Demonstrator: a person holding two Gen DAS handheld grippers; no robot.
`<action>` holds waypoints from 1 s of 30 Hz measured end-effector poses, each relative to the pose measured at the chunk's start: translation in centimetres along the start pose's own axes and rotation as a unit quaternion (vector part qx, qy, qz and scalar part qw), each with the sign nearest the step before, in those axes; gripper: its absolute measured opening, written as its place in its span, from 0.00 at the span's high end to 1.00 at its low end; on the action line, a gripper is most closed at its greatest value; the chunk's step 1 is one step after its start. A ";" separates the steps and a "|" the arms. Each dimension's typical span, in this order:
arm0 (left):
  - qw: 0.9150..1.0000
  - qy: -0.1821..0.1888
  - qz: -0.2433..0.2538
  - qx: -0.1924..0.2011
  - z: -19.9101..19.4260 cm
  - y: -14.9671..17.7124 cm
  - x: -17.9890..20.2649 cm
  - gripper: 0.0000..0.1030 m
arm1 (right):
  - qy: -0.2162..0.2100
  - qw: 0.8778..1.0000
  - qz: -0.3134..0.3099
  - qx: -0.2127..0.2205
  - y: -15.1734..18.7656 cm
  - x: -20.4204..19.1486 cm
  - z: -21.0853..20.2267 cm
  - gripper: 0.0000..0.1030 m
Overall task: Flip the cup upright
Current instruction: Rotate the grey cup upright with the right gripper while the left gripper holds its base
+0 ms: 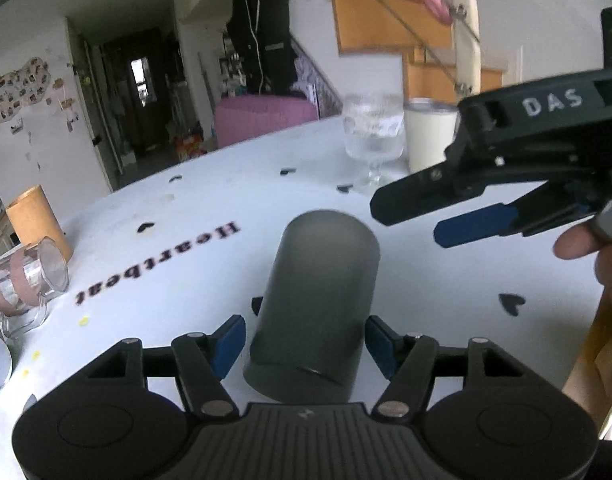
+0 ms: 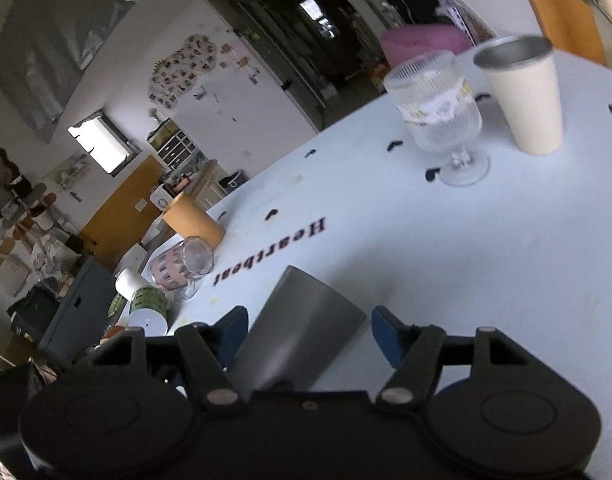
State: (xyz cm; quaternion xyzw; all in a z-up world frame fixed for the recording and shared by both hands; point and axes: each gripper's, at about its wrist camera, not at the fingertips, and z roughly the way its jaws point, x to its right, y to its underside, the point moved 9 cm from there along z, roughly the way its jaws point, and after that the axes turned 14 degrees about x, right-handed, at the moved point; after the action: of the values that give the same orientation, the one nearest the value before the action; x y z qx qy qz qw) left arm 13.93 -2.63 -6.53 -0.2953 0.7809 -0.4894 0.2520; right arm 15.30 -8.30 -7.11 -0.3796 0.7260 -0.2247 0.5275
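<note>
A dark grey frosted cup (image 1: 317, 304) stands mouth down on the white table (image 1: 186, 216), its closed bottom up. My left gripper (image 1: 304, 344) is open, its blue pads on either side of the cup's lower part, with a gap on each side. My right gripper (image 1: 405, 220) hangs in the air to the cup's upper right, fingers apart and empty. In the right wrist view the same cup (image 2: 302, 336) sits between the open right gripper (image 2: 307, 334) fingers, seen tilted; no contact shows.
A clear stemmed glass (image 1: 371, 136) and a cream tumbler (image 1: 429, 132) stand at the table's far side. A brown cylinder (image 1: 38, 220) and a tipped clear glass mug (image 1: 22, 280) are at the left edge. "Heartbeat" is printed on the tabletop.
</note>
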 end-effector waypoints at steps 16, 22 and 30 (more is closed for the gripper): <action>1.000 0.016 0.005 0.008 -0.8 0.4 1.1 0.38 | 0.014 0.981 0.170 -0.095 3.6 1.8 5.5 0.17; 0.999 0.024 0.010 0.019 -1.2 0.4 1.8 0.40 | 0.022 0.984 0.151 -0.089 3.6 1.6 6.5 0.24; 0.999 0.032 -0.004 0.043 -1.1 0.0 1.8 0.41 | 0.007 0.999 -0.024 -0.020 1.1 -2.1 3.9 0.27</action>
State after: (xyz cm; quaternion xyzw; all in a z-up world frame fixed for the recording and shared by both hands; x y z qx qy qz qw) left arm 11.88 -3.25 -6.24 -0.2719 0.7658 -0.5323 0.2375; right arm 18.89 -5.66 -7.95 -0.4061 0.7246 -0.2250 0.5093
